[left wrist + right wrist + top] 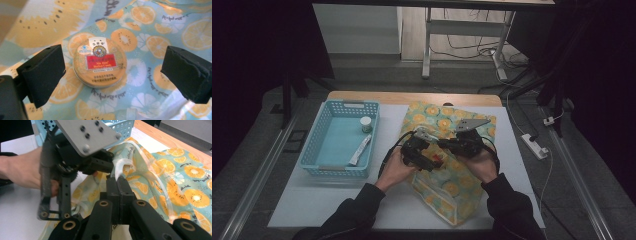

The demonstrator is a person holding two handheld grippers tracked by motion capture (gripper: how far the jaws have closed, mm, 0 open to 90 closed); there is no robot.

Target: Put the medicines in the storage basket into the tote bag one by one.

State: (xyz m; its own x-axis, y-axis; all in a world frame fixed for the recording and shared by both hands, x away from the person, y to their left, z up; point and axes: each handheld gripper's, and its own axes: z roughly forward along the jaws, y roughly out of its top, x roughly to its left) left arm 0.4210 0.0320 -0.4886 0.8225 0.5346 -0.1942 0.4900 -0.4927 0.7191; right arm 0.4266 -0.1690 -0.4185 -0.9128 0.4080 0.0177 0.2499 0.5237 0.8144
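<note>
On the white table (327, 200), the left gripper (110, 72) gapes above a small round orange candy tin (99, 62): light, rigid, slick; grip its rim. The right gripper (117, 182) pinches the limp fruit-print bag's (190, 185) edge.

Tin (99, 62): glossy metal lid, paper-like label. Bag (155, 30): smooth printed cloth, possibly coated. Basket (328, 114): perforated plastic. Jaw pads: matt foam, rough.
</note>
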